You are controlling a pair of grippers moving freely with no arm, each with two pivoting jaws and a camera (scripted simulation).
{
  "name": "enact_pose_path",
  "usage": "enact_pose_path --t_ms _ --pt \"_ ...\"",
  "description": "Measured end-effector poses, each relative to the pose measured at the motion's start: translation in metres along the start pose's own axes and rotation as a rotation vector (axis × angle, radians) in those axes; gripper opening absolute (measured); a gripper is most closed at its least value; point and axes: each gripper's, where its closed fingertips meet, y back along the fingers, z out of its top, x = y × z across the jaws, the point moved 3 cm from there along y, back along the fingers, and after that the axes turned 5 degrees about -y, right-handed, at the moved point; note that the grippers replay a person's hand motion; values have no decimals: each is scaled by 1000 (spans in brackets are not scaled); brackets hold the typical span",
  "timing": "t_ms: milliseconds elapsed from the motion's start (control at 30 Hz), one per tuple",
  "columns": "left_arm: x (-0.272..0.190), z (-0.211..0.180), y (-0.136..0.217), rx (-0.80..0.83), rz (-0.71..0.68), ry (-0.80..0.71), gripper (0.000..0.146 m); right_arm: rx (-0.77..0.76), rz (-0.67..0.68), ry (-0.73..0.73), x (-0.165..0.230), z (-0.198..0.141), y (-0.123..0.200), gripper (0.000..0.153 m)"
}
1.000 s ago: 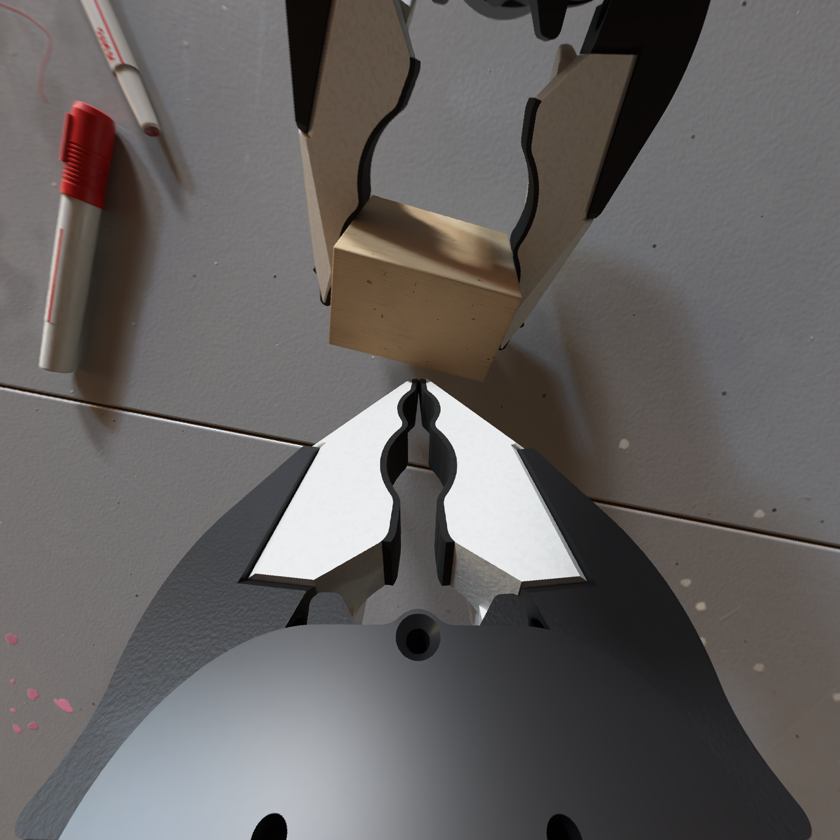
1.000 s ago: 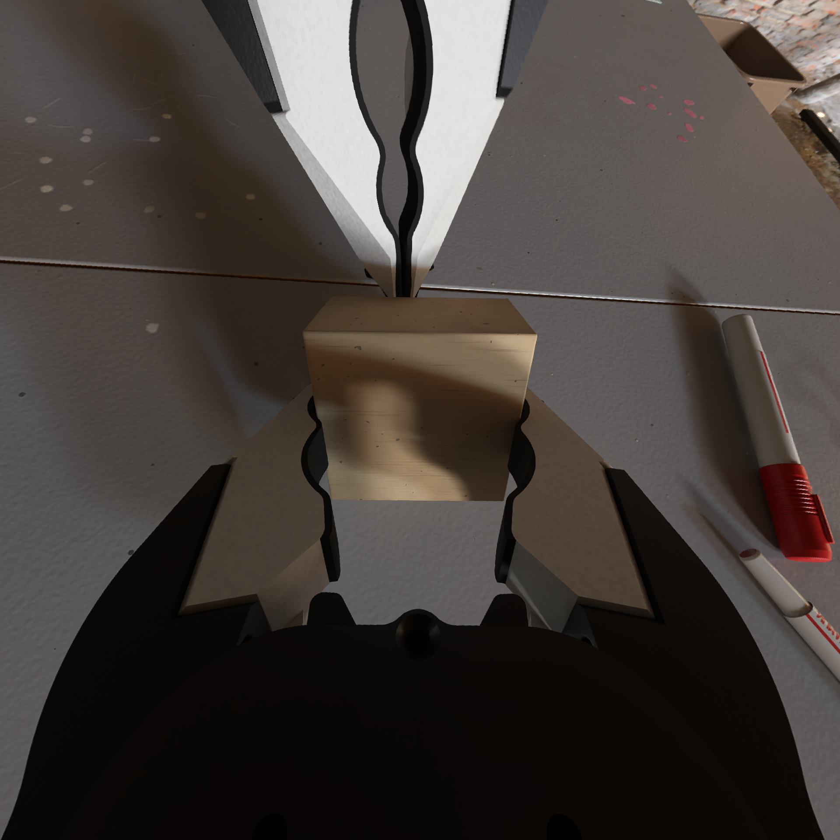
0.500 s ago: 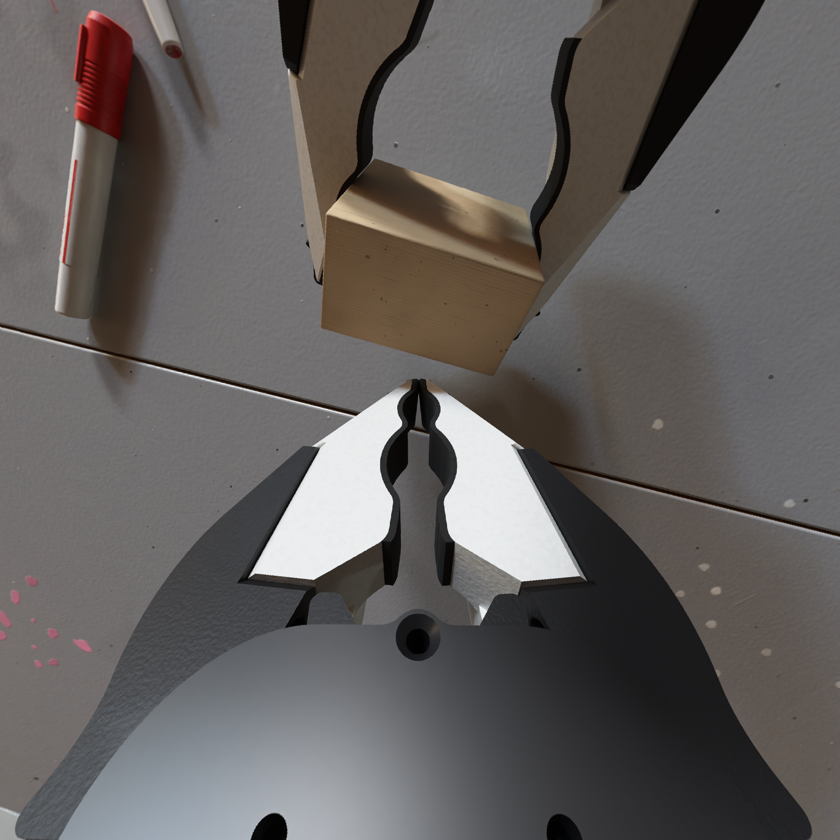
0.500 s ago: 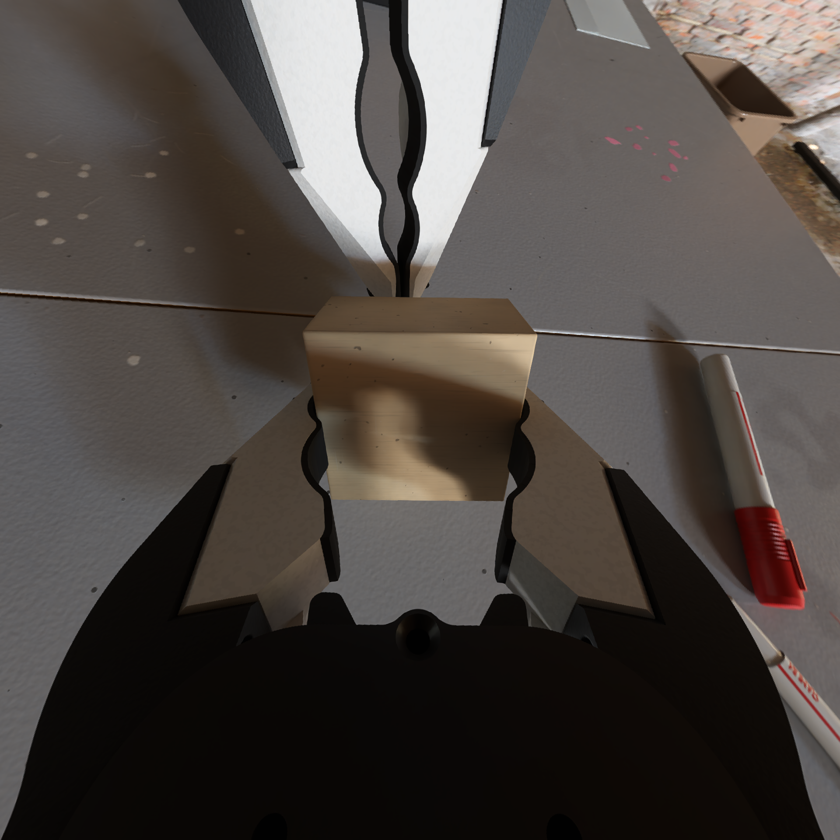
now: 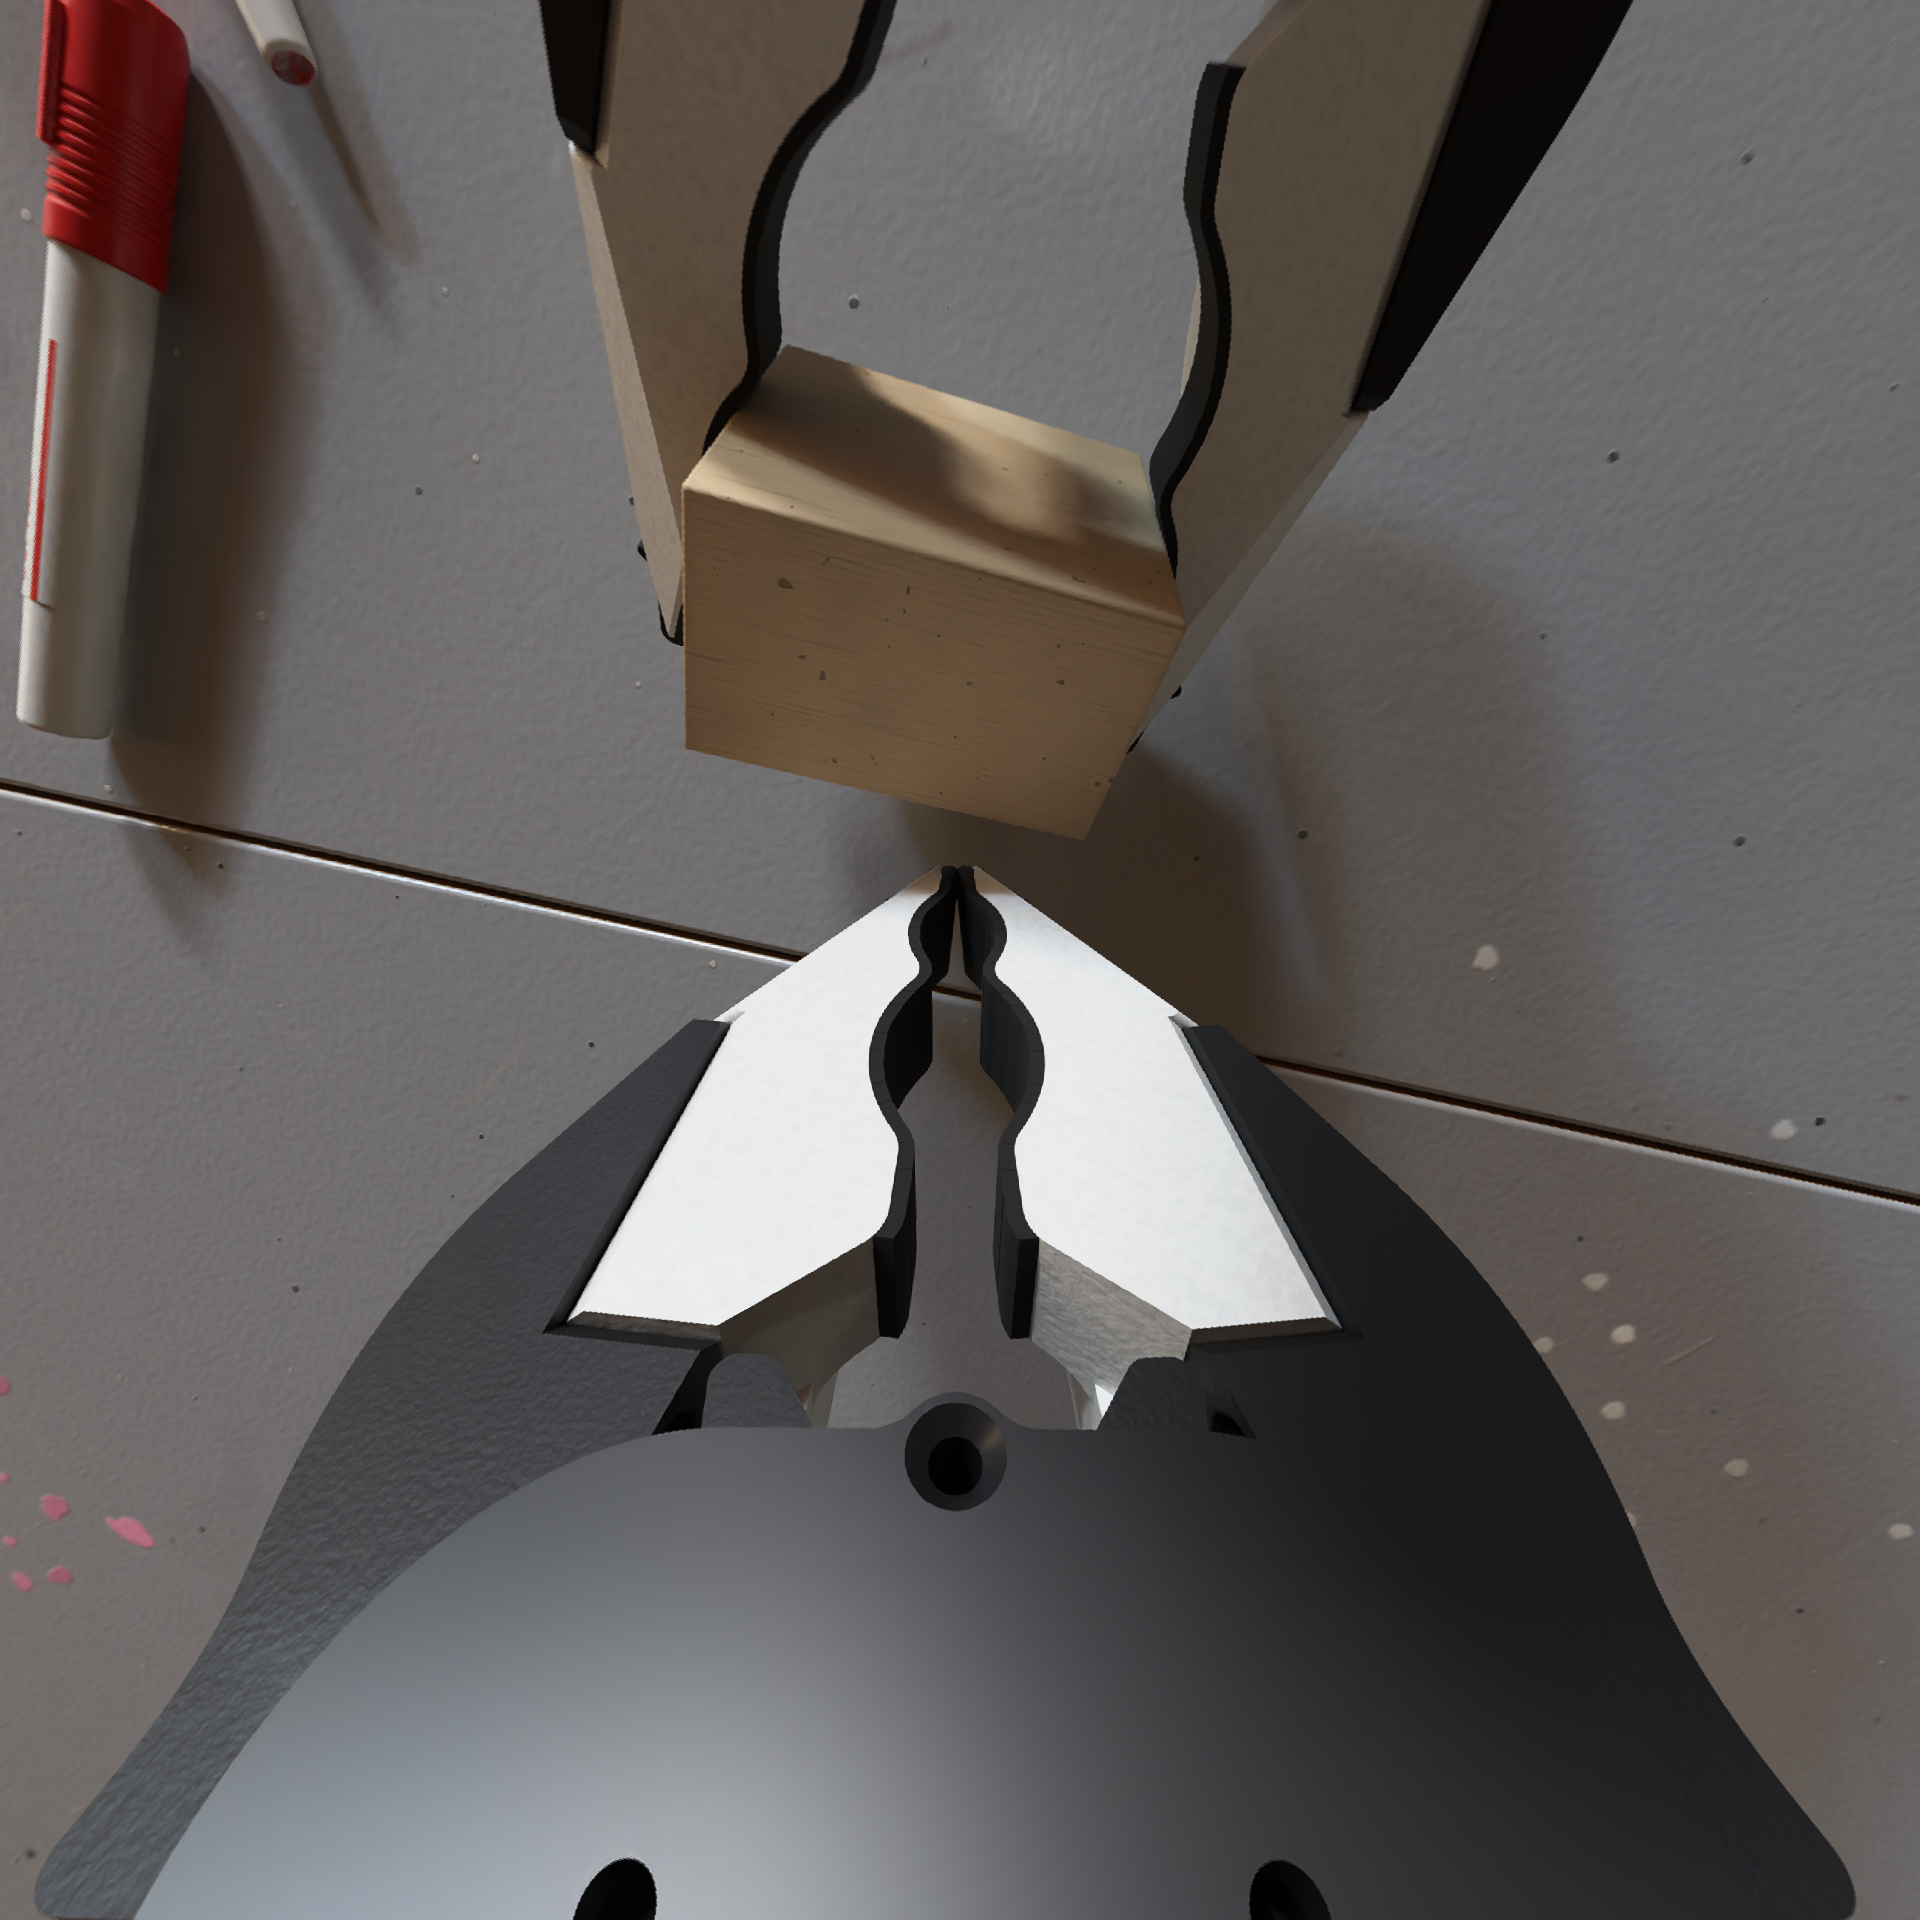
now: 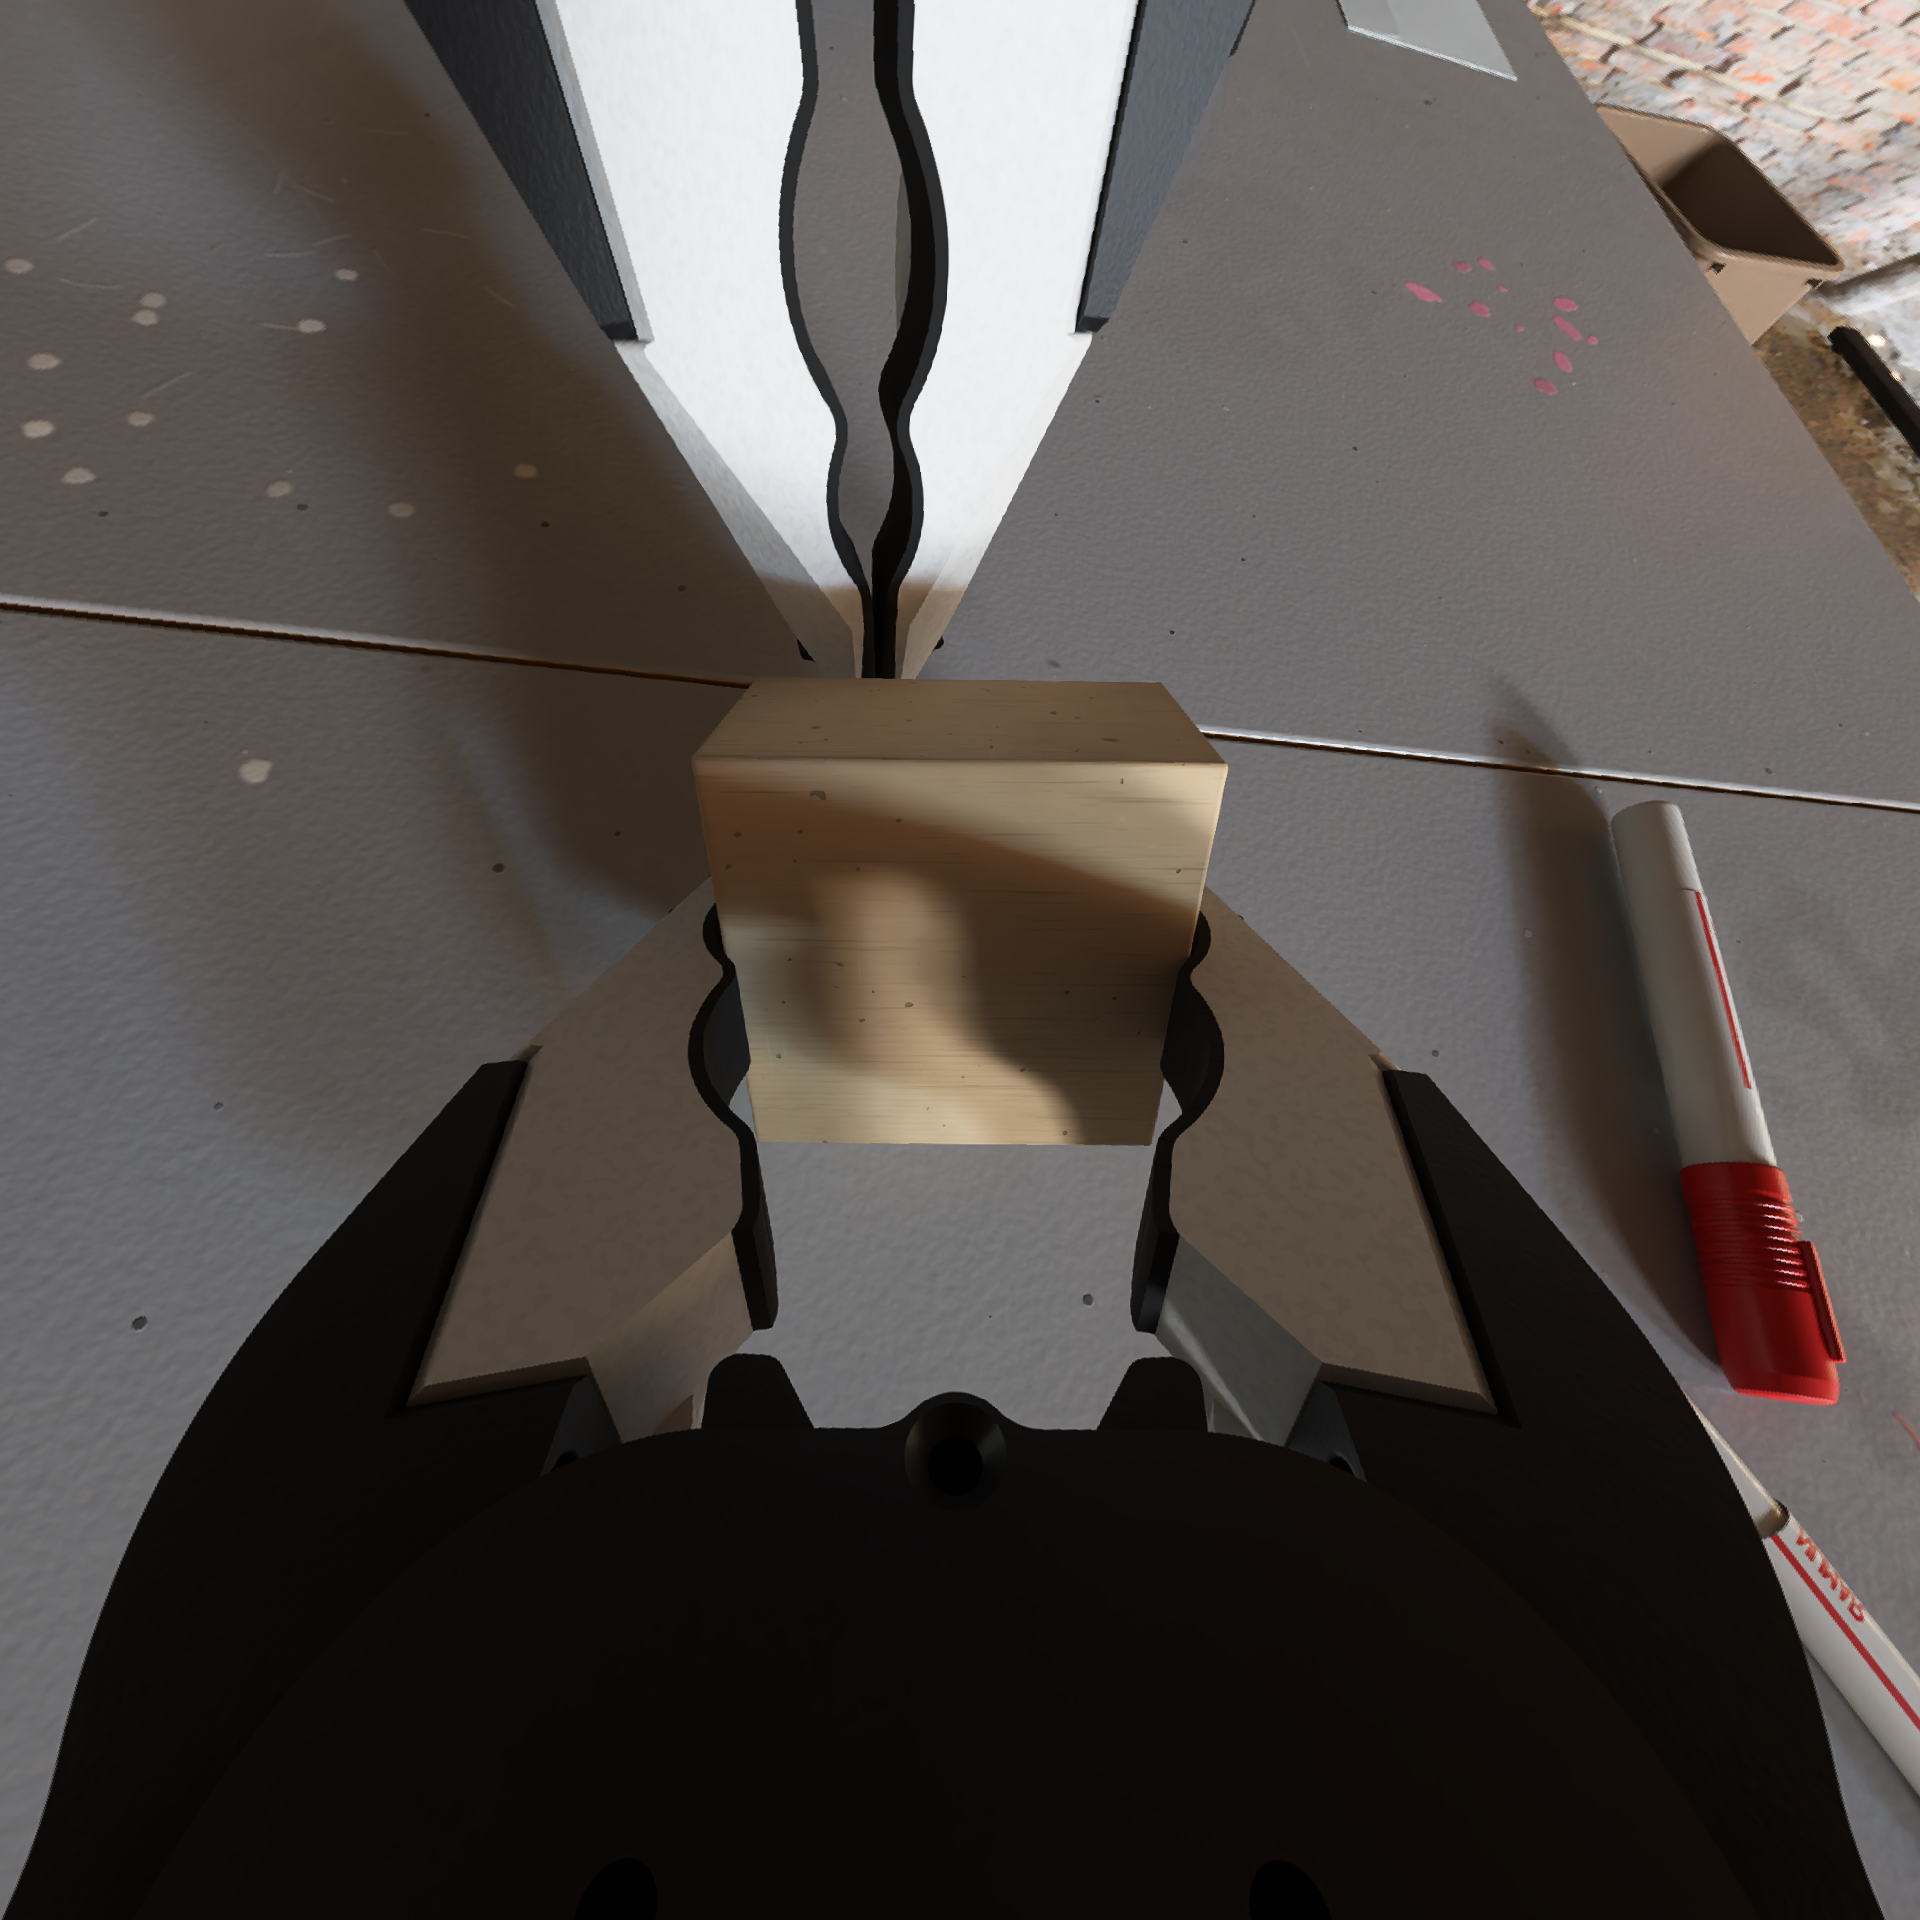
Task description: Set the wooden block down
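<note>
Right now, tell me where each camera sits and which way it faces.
Left wrist view: sits on the left claw, white fingers shut and empty, looking steeply down at the grey table; ahead, the wooden block in the right claw's tan fingers.
Right wrist view: sits on the right claw, shut on the block, looking forward along the table; the left claw points back at it.
Shared: block, both claws, table seam, red-capped marker, pen. The cameras face each other.
</note>
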Motion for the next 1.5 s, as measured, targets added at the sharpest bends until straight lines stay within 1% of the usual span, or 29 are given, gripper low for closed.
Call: enact_pose_path --t_ms 200,533,700,767,833,1000,1100,1233,1367,1433,1500 --pt "4 0 -3 29 19 -1 0 -1 -1 9 0 0 0 81" --pt "7 3 -4 137 33 -45 0 -2 15 31 4 0 0 81" --pt "6 3 -12 162 9 -52 0 0 17 27 4 0 -1 81" --pt "8 4 -9 176 32 -62 0 -2 17 27 4 1 0 81" --pt "8 8 -5 158 52 -61 0 -2 16 28 4 1 0 81" --pt "6 6 -13 165 22 -64 0 -3 13 34 4 0 0 80" --pt "8 7 -9 129 53 -61 0 -3 11 35 4 1 0 80" --pt "5 6 -14 99 29 -63 0 2 12 31 4 0 -1 80" --pt "5 7 -9 63 60 -55 0 0 9 36 4 0 0 80" --pt "5 3 -13 91 49 -59 0 1 12 33 4 0 -1 80" --pt "5 3 -13 78 49 -57 0 4 15 27 4 0 -2 80"
